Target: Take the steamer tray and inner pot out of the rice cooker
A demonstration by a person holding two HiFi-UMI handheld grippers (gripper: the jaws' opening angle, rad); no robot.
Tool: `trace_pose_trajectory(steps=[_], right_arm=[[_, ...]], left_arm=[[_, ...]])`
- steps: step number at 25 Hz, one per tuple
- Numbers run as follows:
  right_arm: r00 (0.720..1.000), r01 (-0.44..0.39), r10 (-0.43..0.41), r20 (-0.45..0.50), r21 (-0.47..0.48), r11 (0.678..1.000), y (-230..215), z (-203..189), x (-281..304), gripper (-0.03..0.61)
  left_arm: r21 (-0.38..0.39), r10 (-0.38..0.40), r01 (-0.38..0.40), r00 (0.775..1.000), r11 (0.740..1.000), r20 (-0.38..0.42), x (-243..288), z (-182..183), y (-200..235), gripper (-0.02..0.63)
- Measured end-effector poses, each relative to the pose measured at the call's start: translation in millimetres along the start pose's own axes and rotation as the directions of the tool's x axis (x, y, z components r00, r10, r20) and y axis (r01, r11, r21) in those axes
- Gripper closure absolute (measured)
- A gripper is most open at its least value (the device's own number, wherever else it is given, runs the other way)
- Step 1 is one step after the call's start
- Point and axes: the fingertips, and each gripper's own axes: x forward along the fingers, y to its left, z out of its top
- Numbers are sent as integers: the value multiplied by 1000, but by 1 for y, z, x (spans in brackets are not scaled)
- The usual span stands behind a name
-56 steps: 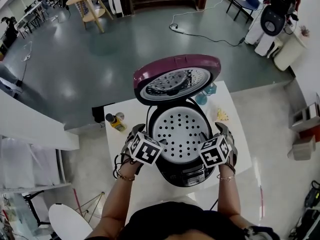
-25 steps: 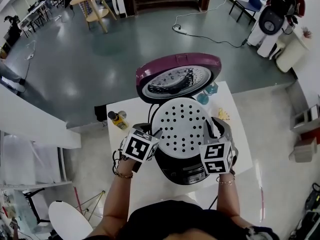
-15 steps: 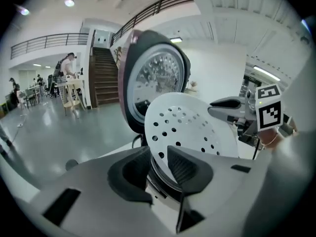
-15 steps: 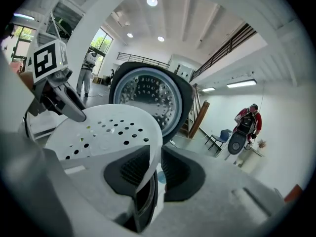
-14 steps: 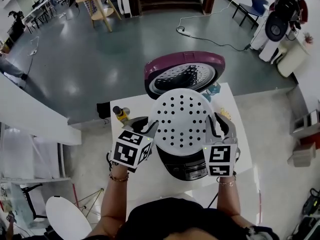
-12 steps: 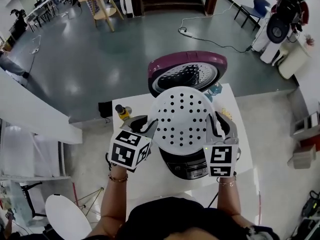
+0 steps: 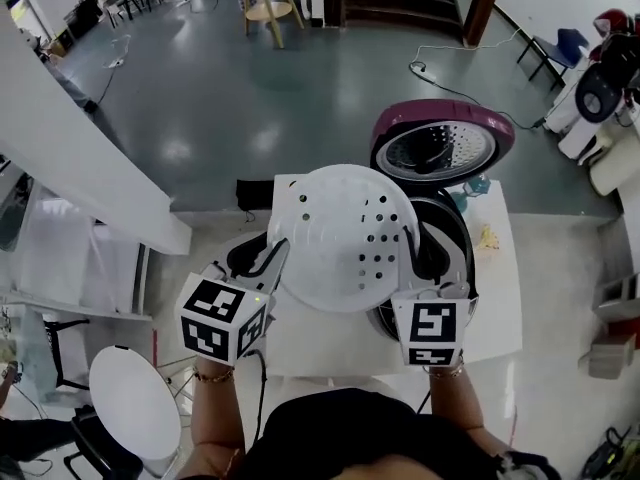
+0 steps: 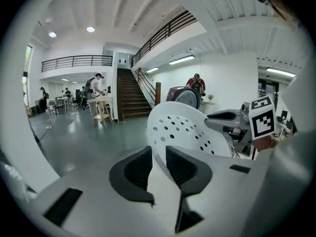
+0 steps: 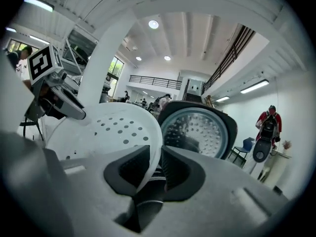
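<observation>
The steamer tray is held above the rice cooker, shifted toward its left side and clear of the open lid. It is pinched at opposite rim edges, presumably for balance. The left gripper, whose jaws have just been closing, is clamped on one edge, and the right gripper on the other. The rim between the pads is shown only in the gripper views, and the tray's offset from the cooker only in the head view.

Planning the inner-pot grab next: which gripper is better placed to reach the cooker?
Probably right: the right gripper, clamped on the steamer tray, hangs over the rice cooker. The left gripper, jaws just closed further on the tray's rim, sits beyond the tray.
</observation>
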Motion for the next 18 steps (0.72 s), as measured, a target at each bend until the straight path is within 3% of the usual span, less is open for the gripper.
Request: trace_pose_trajectory(steps=[4,9,14,18], right_arm=[[996,-87,87,-19,4,996,60,11,5,500],[989,-135,135,-65,3,991,129,-1,21,502],[966,-171,181,-185,69,983,176,-52,44,502],[943,-150,174,-283,103,983,195,-103,67,502]], left_arm=[[-34,73,-75,996,997,-42,-40,-31,39,528],[-92,89,-100,989,991,-116,-66,-82,85,529],[-154,3,-35,979,988,-202,-51,-145,115,531],[-196,-78,28,965,980,-251,-16,-192,130,531]])
